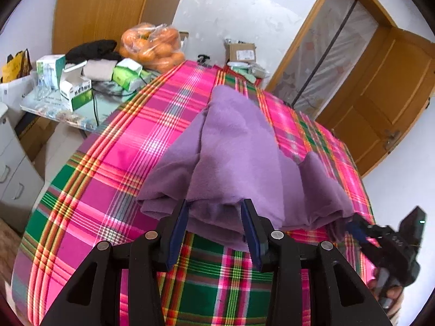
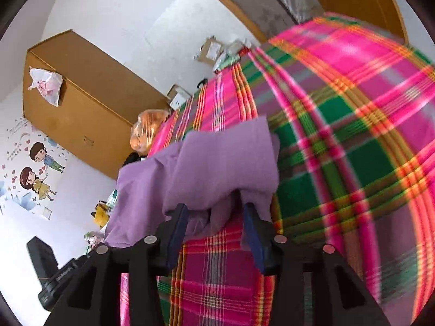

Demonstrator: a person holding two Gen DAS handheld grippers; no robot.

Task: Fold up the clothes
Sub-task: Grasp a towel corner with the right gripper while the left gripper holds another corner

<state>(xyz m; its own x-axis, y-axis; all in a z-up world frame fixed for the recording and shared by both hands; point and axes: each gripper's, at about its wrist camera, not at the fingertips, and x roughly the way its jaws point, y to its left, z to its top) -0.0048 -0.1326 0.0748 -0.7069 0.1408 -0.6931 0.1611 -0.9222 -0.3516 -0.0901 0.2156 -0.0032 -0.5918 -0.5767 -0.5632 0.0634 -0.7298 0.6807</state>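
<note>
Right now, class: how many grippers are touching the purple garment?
2. The left gripper is at the purple garment's near hem. The right gripper is at its right corner. Whether either pinches cloth is unclear.

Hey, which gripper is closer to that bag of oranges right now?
Left. The left gripper is at the purple garment's edge on the side nearer the bag of oranges; the right gripper is further away.

Purple fleece garment [image 1: 239, 157] — bunched, near edge lifted, far end on plaid sheet
</note>
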